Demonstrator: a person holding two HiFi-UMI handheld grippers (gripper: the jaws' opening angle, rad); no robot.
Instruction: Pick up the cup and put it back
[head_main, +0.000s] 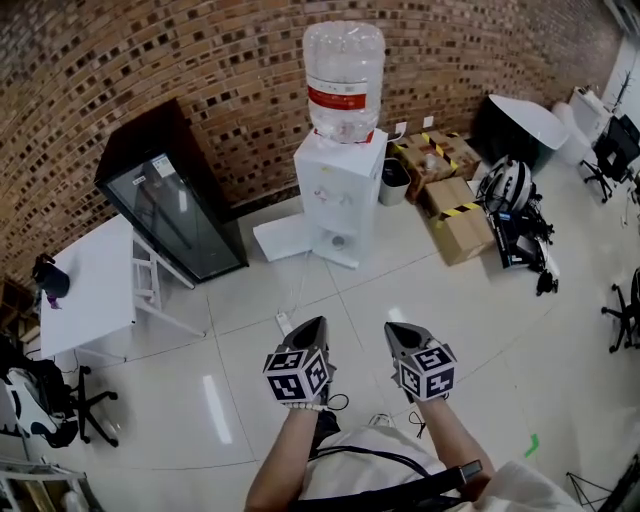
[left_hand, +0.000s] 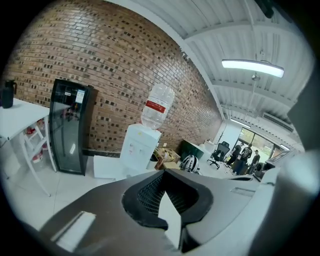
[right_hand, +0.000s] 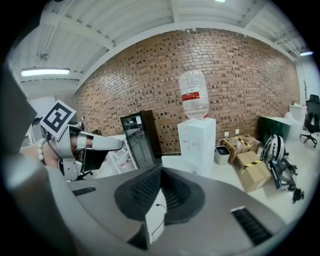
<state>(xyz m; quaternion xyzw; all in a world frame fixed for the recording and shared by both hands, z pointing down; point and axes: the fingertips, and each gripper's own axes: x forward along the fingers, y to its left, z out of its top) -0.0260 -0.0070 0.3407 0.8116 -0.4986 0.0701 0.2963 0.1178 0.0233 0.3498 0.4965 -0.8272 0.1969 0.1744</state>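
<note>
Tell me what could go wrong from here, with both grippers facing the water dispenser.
A power strip and its cable lie on the floor between the person and the water dispenser; a step forward might catch them. The left gripper and right gripper both have shut jaws, so neither could grasp anything until opened.

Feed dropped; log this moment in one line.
left tool shut, empty | right tool shut, empty | both facing water dispenser
</note>
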